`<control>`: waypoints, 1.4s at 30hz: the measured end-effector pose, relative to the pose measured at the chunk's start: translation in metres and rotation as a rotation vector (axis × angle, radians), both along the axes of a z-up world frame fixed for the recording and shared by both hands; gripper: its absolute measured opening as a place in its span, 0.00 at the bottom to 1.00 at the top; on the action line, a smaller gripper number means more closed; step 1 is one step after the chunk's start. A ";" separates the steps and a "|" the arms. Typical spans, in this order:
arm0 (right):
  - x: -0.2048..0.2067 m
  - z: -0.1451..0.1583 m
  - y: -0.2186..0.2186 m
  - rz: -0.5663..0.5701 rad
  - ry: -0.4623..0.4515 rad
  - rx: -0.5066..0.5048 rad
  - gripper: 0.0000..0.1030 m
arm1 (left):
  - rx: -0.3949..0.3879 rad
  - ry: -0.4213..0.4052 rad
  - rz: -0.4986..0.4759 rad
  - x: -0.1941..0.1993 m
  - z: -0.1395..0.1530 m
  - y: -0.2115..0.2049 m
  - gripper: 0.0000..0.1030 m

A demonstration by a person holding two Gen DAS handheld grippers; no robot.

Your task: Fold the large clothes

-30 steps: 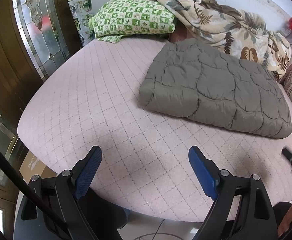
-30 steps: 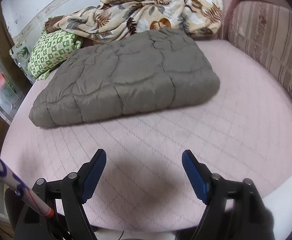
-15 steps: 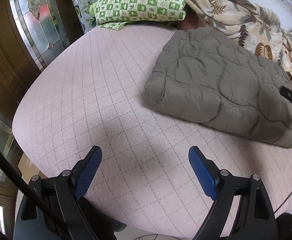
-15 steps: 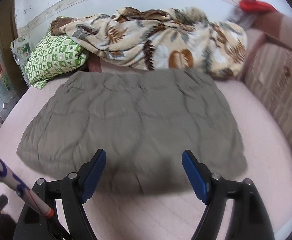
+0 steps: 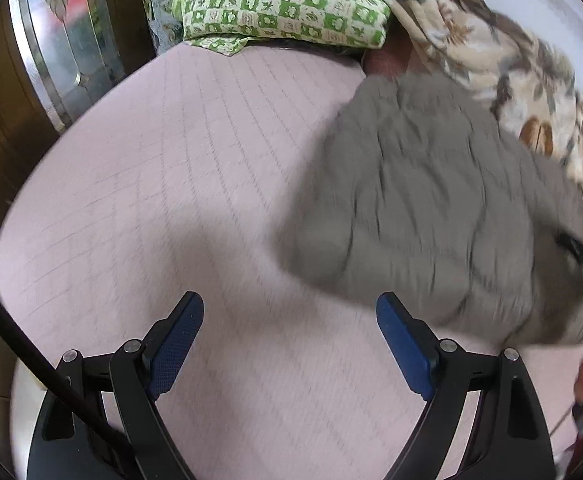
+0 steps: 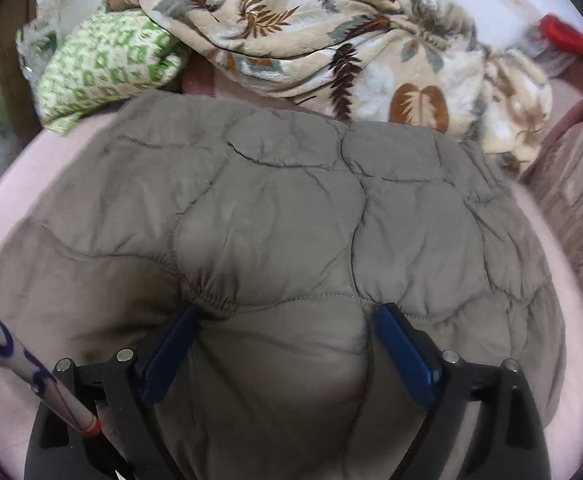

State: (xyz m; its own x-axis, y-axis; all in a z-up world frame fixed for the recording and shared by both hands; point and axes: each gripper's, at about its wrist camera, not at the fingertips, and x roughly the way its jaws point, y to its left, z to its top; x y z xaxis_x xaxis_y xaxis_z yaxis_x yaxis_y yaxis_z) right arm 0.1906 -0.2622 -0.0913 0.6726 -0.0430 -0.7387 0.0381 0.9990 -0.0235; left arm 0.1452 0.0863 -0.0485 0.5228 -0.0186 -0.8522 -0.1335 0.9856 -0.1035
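In the left wrist view, the left gripper (image 5: 289, 344) is held wide apart and empty over the pink quilted mattress (image 5: 163, 184), short of the folded grey quilted coat (image 5: 431, 220) lying to its right, probably to reach its near-left corner. In the right wrist view, the right gripper (image 6: 287, 350) is pushed into the coat's near edge with its jaws opening, padding bulging between the fingers (image 6: 405, 354) but not yet pinched, presumably so that a thick fold can be taken; the floral blanket (image 6: 331, 40) is heaped beyond it.

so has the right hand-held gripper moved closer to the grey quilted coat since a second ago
Yes. The right hand-held gripper has advanced from bare pink mattress onto the grey quilted coat, toward the floral blanket; its jaws are opening.
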 end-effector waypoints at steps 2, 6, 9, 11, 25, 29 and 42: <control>-0.012 0.015 -0.026 0.008 0.000 0.090 0.91 | -0.047 0.003 -0.016 0.025 0.001 0.010 0.85; -0.033 0.032 -0.100 -0.092 0.024 0.192 0.93 | -0.139 0.021 -0.089 0.074 -0.010 0.019 0.85; -0.043 0.032 -0.170 -0.212 0.045 0.286 0.96 | -0.268 0.081 -0.185 0.109 -0.034 0.013 0.85; -0.042 0.025 -0.206 -0.266 0.078 0.316 0.97 | -0.363 0.112 -0.246 0.128 -0.049 0.009 0.86; 0.023 -0.087 -0.263 -0.066 0.209 0.947 0.97 | -0.617 0.148 -0.405 0.139 -0.068 -0.025 0.72; 0.013 -0.076 -0.258 -0.032 0.188 0.982 0.73 | -0.614 0.142 -0.447 0.111 -0.056 -0.022 0.70; -0.051 -0.057 -0.277 -0.270 0.095 0.896 0.86 | -0.463 0.080 -0.241 0.083 -0.028 0.003 0.74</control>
State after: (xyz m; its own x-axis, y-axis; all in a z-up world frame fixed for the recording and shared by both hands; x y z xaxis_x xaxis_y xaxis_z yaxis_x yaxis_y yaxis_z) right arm 0.1392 -0.5392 -0.1484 0.6579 0.4227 -0.6233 0.3082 0.6040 0.7350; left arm 0.2285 0.0891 -0.0761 0.3911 -0.5146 -0.7631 0.0658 0.8426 -0.5345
